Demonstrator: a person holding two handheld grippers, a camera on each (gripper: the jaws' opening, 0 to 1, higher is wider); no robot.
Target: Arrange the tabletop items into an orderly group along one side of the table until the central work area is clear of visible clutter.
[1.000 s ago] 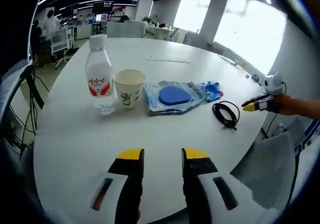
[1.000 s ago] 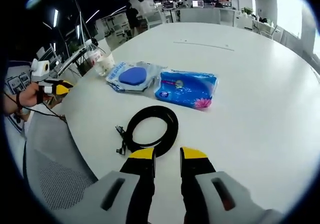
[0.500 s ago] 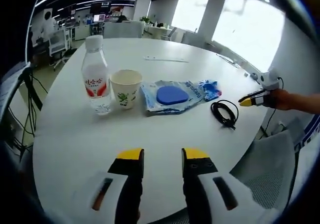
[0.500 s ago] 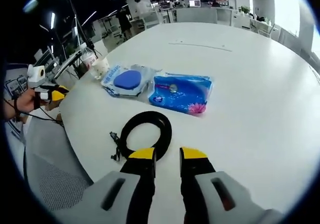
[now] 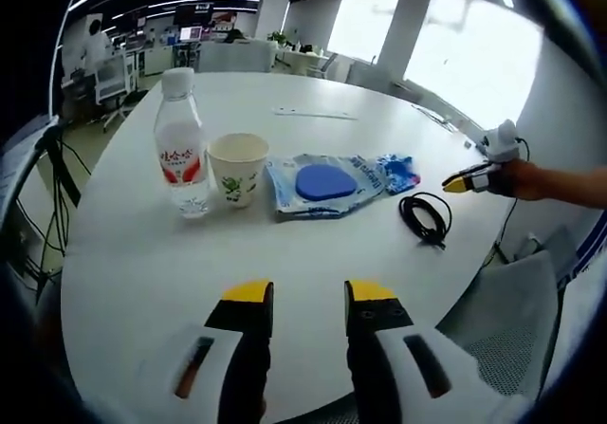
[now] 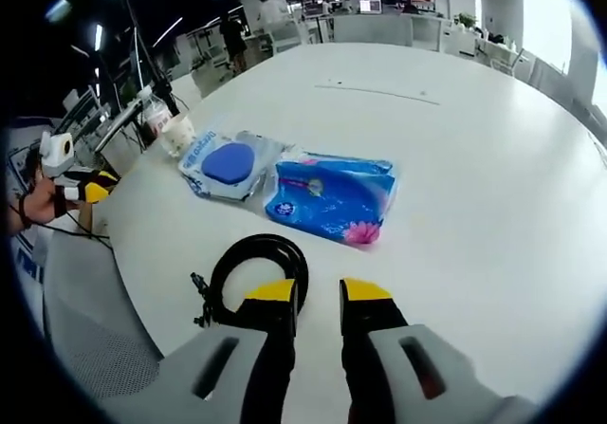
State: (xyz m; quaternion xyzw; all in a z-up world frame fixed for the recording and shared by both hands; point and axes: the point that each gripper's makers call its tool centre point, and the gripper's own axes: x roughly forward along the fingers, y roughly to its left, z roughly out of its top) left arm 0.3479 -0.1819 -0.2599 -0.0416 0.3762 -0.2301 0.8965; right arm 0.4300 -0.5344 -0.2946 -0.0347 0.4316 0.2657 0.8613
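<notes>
In the left gripper view a water bottle [image 5: 183, 154], a paper cup [image 5: 239, 168], a clear bag holding a blue pad [image 5: 322, 185] and a blue tissue pack [image 5: 398, 170] stand in a row across the white table [image 5: 285, 253]. A coiled black cable [image 5: 425, 217] lies to their right. My left gripper [image 5: 308, 296] hovers open over the near table edge, nothing between its jaws. In the right gripper view my right gripper [image 6: 318, 293] is open, its left jaw tip above the cable [image 6: 248, 263]. The tissue pack [image 6: 330, 198] and the bag [image 6: 226, 163] lie beyond it.
A grey mesh chair [image 5: 512, 329] stands at the table's edge near the cable. The right gripper [image 5: 465, 181] and a hand reach in from the right in the left gripper view. Desks and chairs fill the office behind. A thin strip [image 6: 375, 92] lies far across the table.
My right gripper has moved forward and down to the cable, whose coil now sits at its jaw tips. The left gripper has hardly moved. The items stay put.
</notes>
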